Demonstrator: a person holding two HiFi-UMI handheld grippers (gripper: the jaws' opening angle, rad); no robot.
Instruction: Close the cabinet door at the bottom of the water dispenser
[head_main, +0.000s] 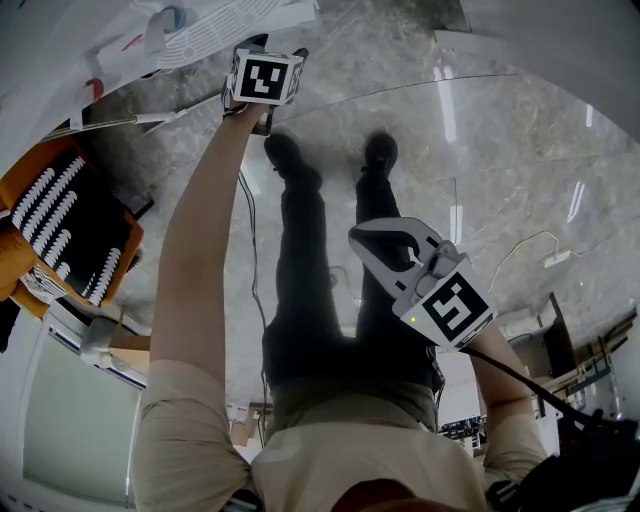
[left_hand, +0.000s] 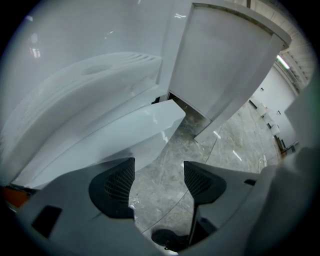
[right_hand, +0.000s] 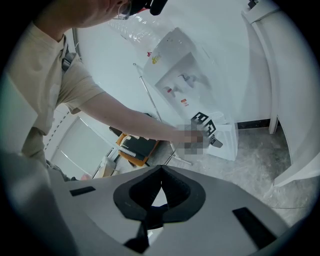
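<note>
The left gripper (left_hand: 159, 182) has its jaws spread apart, and only grey marble floor (left_hand: 220, 150) shows between the two dark pads. Just beyond its left jaw lies a flat white panel, the cabinet door (left_hand: 145, 132), low on the water dispenser (right_hand: 177, 75) and under the slotted drip tray (left_hand: 100, 75). Whether the jaw touches the door, or how far the door stands from its frame, I cannot tell. Past the door's far edge a white column (left_hand: 225, 65) rises from the floor, with a dark strip at its foot.

The right gripper (right_hand: 160, 180) is held back near the person's waist, its pads pressed together on nothing, and it looks across at the outstretched left arm and the dispenser.

On the person's left, beside the dispenser, an orange case (head_main: 70, 225) lies open with rows of white pieces in black foam. The person's black shoes (head_main: 283, 152) stand on the marble near the left gripper. Off to the right a thin cable (head_main: 520, 245) runs to a power strip (head_main: 556, 259).
</note>
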